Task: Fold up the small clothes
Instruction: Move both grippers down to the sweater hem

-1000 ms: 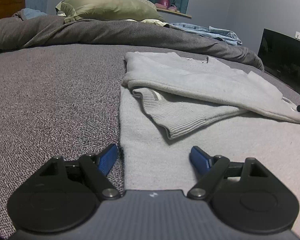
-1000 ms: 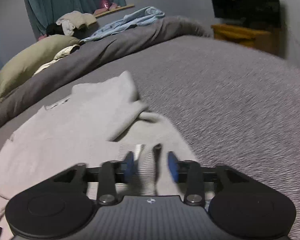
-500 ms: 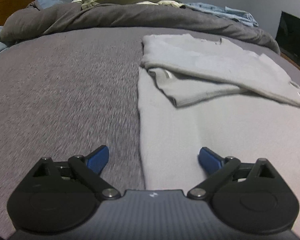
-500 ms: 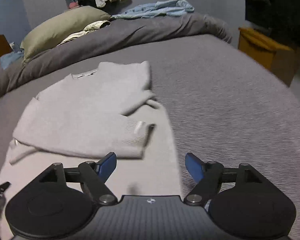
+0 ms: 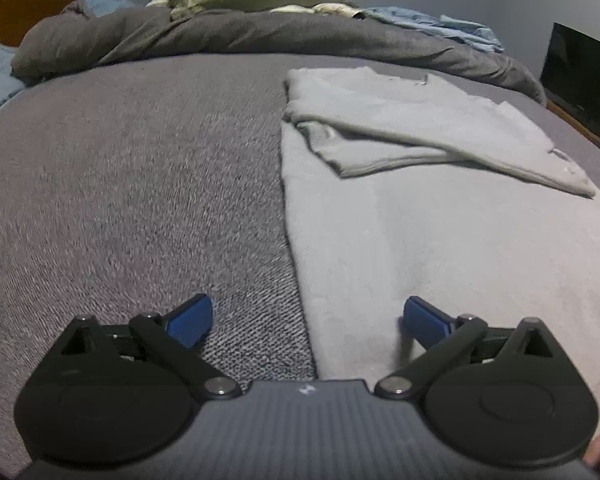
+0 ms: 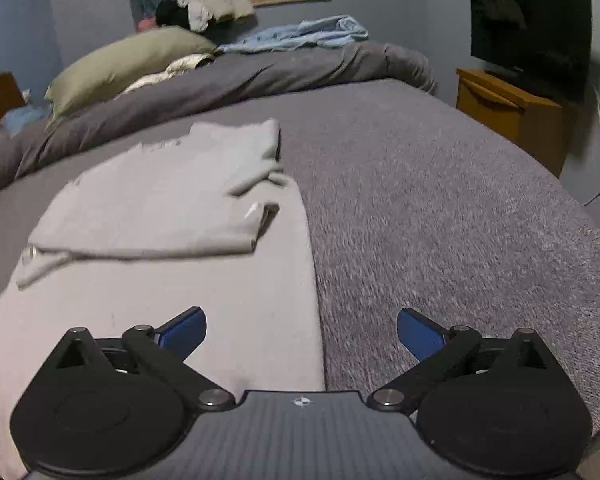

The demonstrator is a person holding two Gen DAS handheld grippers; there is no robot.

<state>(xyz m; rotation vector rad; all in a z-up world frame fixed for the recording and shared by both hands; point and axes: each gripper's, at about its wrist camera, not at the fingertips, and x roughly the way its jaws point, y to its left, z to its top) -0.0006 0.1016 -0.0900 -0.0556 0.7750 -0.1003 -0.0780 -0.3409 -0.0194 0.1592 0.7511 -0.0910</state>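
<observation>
With both sleeves laid in on the sweater, your left gripper & right gripper have just spread wide, empty; bottom 1/2 isn't folded up yet.

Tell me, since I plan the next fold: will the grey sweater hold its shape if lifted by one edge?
Probably not. The grey sweater lies limp, its folded sleeves draping, so it should sag. Its fuzzy knit likely grips the textured bedspread rather than sliding.

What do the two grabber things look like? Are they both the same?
Yes, they match. The left gripper and right gripper each have black angled arms with silver pivot bolts, round black discs, bright blue finger pads and a ribbed grey body bearing a small white mark.
</observation>
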